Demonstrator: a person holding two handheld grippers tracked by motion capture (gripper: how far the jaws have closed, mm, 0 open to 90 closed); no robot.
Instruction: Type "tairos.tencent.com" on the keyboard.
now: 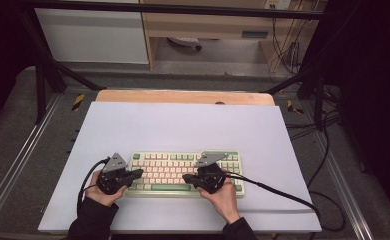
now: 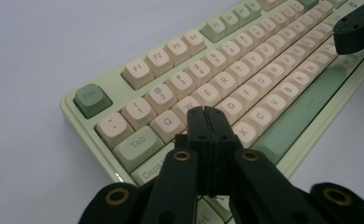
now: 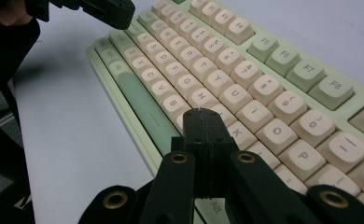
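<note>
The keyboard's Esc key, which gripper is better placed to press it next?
Probably the left. The left gripper, jaws shut, hovers over the A/S keys, a few keys from the Esc key on the keyboard. The right gripper sits over J and K, farther along.

Both grippers are held low in the high view, forearms entering from the bottom edge. The left gripper (image 1: 137, 173), at lower left, points right with jaws pressed together; the right gripper (image 1: 187, 177), lower centre, points left, jaws likewise closed.
</note>
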